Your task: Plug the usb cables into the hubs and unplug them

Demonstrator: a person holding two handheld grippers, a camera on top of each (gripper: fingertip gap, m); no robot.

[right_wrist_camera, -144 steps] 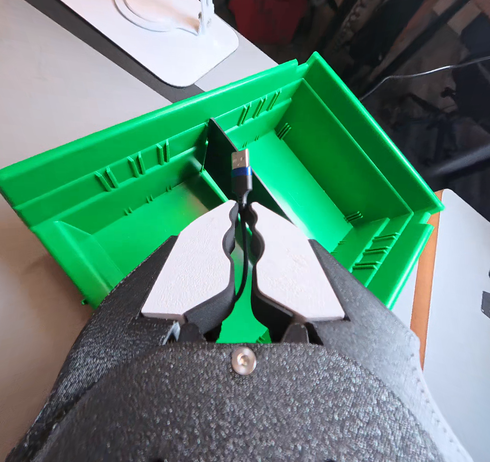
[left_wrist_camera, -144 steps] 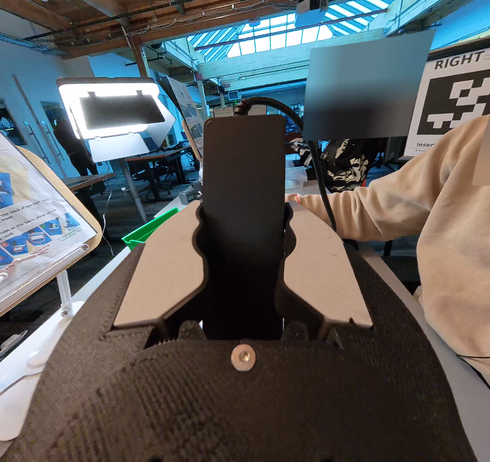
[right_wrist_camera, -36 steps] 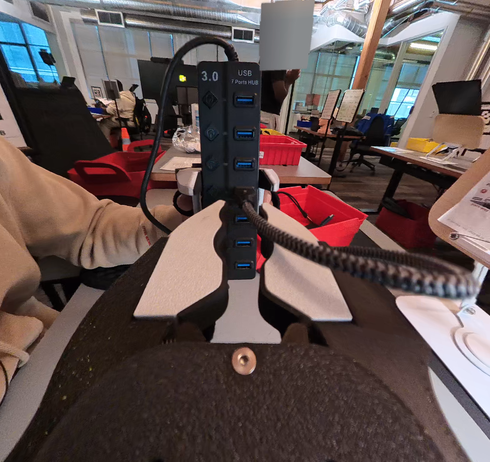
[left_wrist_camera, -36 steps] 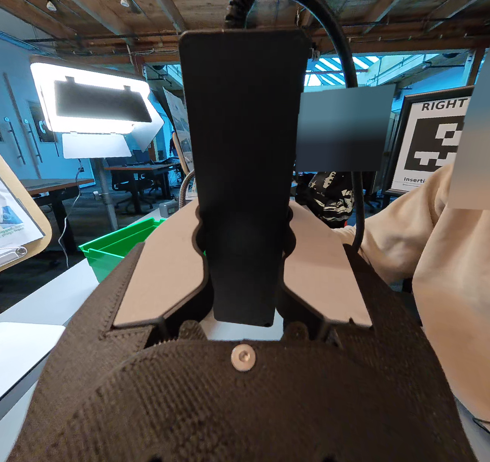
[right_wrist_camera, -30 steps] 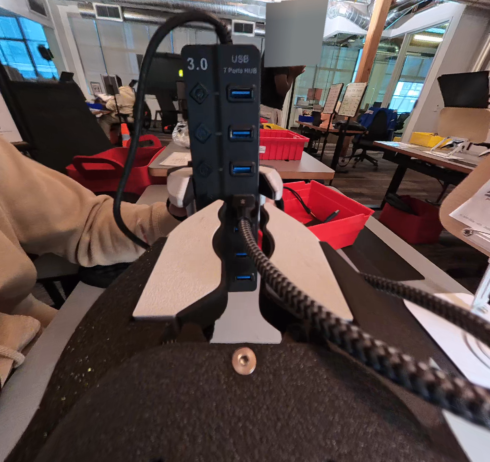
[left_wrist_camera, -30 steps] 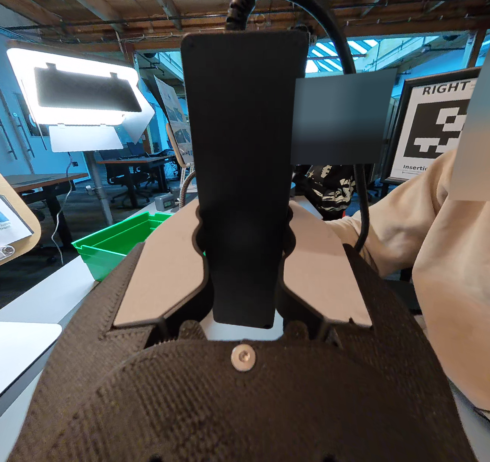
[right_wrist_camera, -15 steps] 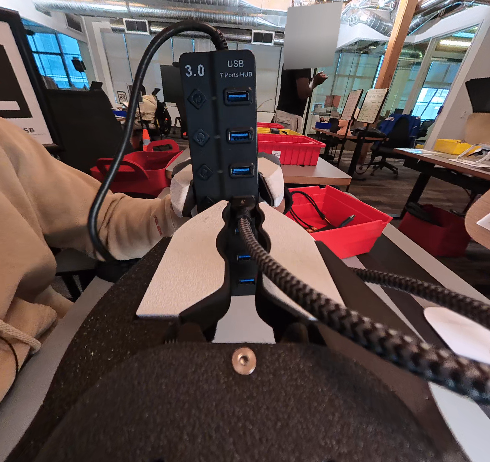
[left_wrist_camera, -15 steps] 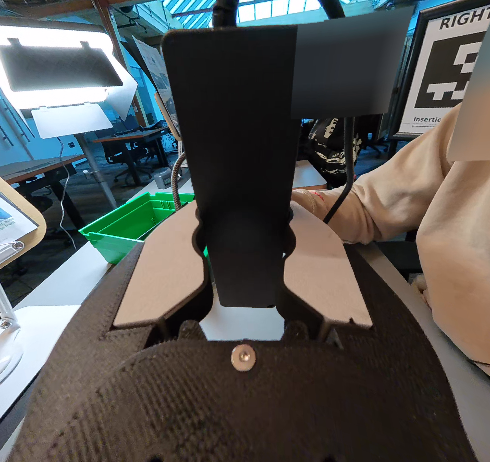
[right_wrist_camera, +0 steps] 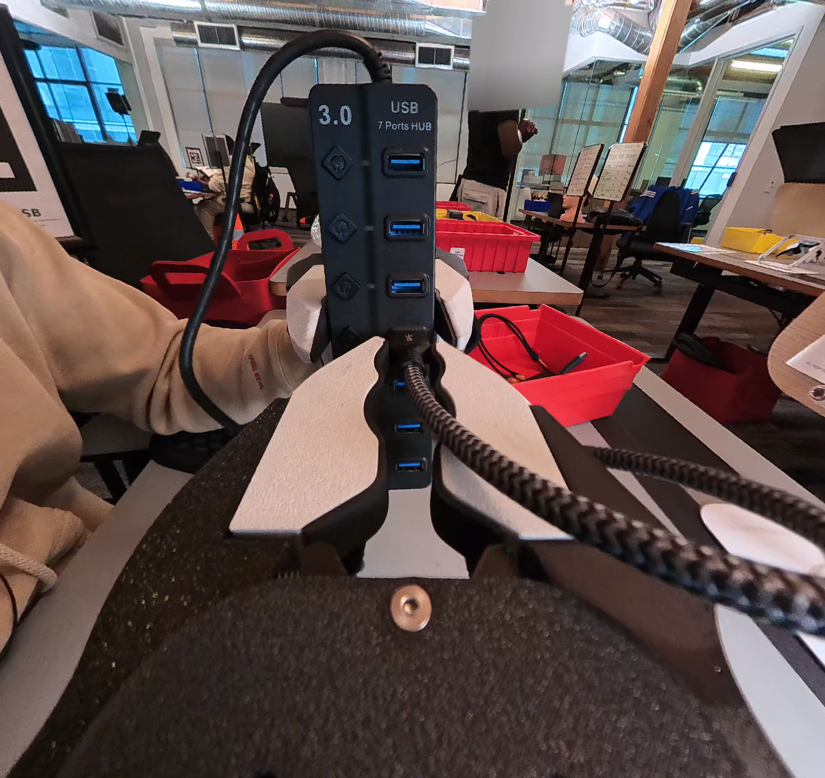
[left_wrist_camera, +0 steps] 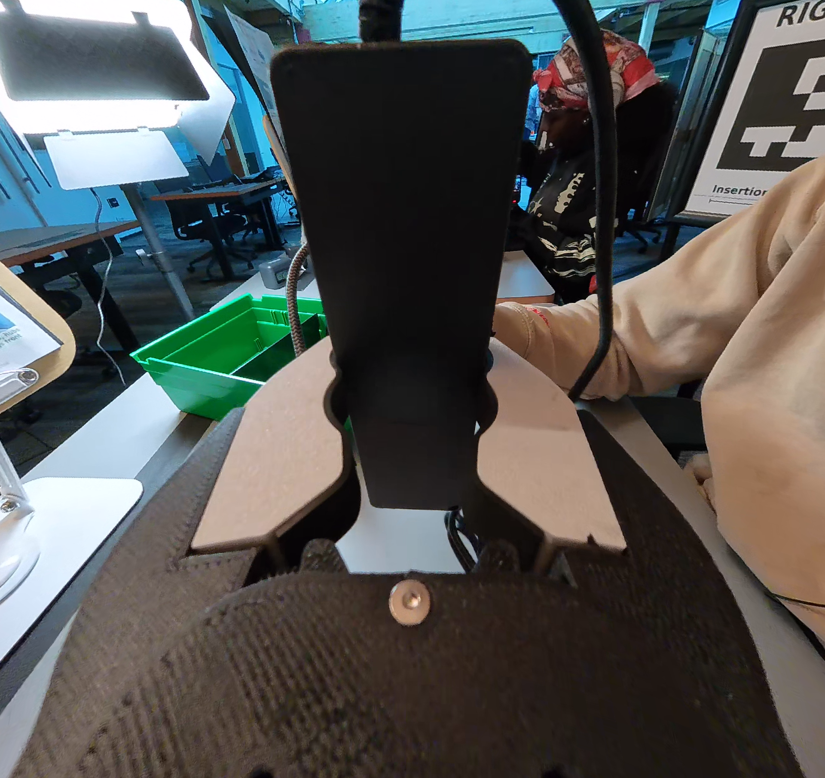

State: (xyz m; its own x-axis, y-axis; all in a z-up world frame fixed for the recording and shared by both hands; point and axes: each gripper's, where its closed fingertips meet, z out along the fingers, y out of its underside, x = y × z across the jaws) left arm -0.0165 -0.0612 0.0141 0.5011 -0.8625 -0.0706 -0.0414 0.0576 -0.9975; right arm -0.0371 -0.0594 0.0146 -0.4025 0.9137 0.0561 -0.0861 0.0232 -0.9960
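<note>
**Braided plug at fourth port, hub held upright between both grippers**

Right gripper (right_wrist_camera: 408, 350): fingers nearly closed around the braided USB cable (right_wrist_camera: 513, 475) just behind its plug (right_wrist_camera: 407, 338); firm grip or loose contact cannot be told. Plug sits at the fourth port of the black USB hub (right_wrist_camera: 379, 230); three ports above and three below show open. Seating depth cannot be told. Cable trails off lower right, close past the lens.

Left gripper (left_wrist_camera: 408, 381): clamped on the hub's lower body, holding it upright above the table. Its white fingertips (right_wrist_camera: 308, 310) show on both sides of the hub in the right wrist view.

Farther off: red bin (right_wrist_camera: 580, 381) holding spare cables; green bin (left_wrist_camera: 201, 364) on the table edge.

Risks, as judged: a pull or push off the port's axis could lever the plug or twist the hub in the clamp. The hub's own black lead (right_wrist_camera: 214, 265) loops over the sleeve and could snag.

View differences: the right wrist view shows ports and plug. The left wrist view shows only the hub's blank back (left_wrist_camera: 402, 221), with a strip of braided cable beside it.
</note>
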